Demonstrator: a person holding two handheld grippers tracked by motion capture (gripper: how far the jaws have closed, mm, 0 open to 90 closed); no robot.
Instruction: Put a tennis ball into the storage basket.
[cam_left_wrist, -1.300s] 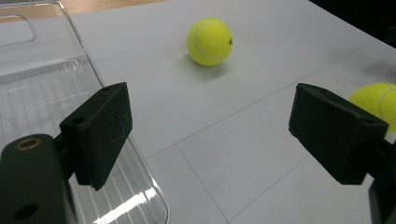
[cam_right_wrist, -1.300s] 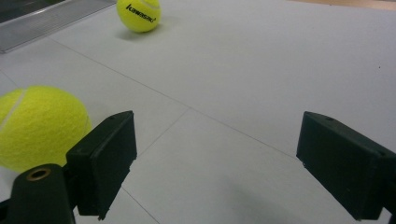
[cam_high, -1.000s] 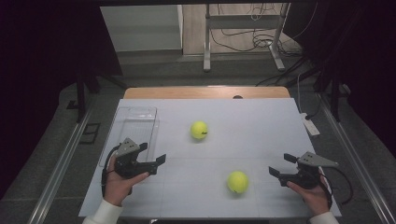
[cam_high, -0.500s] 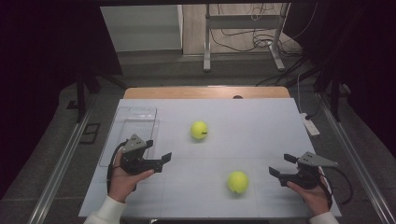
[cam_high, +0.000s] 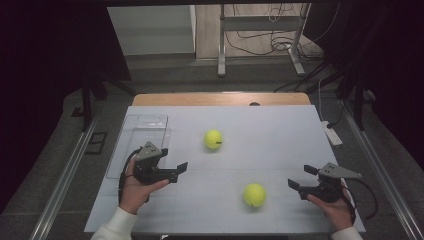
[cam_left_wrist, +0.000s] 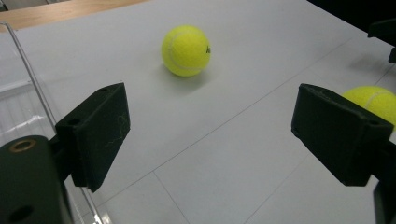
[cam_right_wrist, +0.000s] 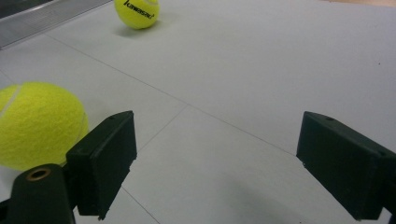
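Both claws gape empty; left claw (cam_high: 178, 171), just opening wider, has shifted rightward; right claw (cam_high: 299, 178) unmoved.

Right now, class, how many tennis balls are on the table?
2. One ball lies mid-table, right of the clear box. The other ball lies nearer the front edge, just left of the right gripper. Nothing seems hidden.

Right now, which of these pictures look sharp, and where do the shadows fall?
High view: bright white table, dark surroundings. Left gripper view: the far yellow fuzzy tennis ball is sharp, with a soft shadow beneath. Right gripper view: the near yellow tennis ball looks slightly soft.
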